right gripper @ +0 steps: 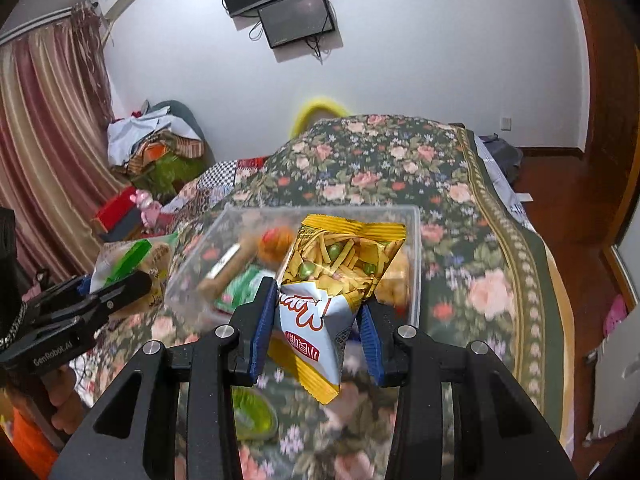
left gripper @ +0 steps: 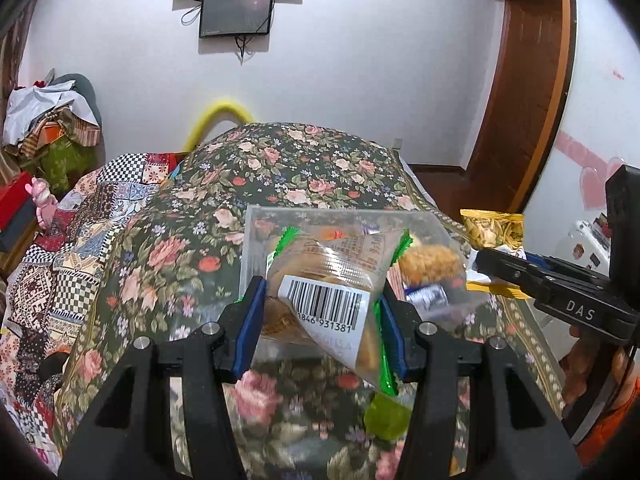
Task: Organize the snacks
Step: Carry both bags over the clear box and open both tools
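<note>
My left gripper is shut on a clear green-edged pastry packet with a barcode, held just in front of a clear plastic box on the floral bedspread. My right gripper is shut on a yellow and white snack bag, held over the near edge of the same box. The box holds several snacks, among them a brown fried piece and an orange sweet. The right gripper and its bag show at the right of the left wrist view; the left gripper with its packet shows at the left of the right wrist view.
A green jelly cup lies on the bedspread near me, also in the right wrist view. A patchwork quilt and a pink toy lie to the left. The bed edge and wooden floor are at the right.
</note>
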Motion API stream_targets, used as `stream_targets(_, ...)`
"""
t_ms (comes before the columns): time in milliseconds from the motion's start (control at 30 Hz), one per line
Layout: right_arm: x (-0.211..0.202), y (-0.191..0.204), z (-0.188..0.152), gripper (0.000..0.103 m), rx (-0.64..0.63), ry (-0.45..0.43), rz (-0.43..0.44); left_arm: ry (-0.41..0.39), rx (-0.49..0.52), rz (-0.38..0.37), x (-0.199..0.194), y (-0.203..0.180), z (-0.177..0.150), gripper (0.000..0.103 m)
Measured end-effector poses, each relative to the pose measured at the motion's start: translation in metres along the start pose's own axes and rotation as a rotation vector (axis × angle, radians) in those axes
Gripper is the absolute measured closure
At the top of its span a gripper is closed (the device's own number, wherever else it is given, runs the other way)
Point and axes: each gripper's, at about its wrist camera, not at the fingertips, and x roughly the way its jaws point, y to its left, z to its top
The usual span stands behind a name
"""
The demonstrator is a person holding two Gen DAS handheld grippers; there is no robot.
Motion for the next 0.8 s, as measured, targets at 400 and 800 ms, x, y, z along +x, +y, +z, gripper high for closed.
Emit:
stream_targets(400,0.051,-0.005,0.026,0.067,0.005,0.03,-0.02,0.052,0.003,0.049,0.067,0.006,0.026,0.05)
stream_targets(800,0.082,-0.012,0.027,0.064,-0.02,0.079,-0.08,0.056,0.05,0.115,0.101,0.0,0.031,0.048)
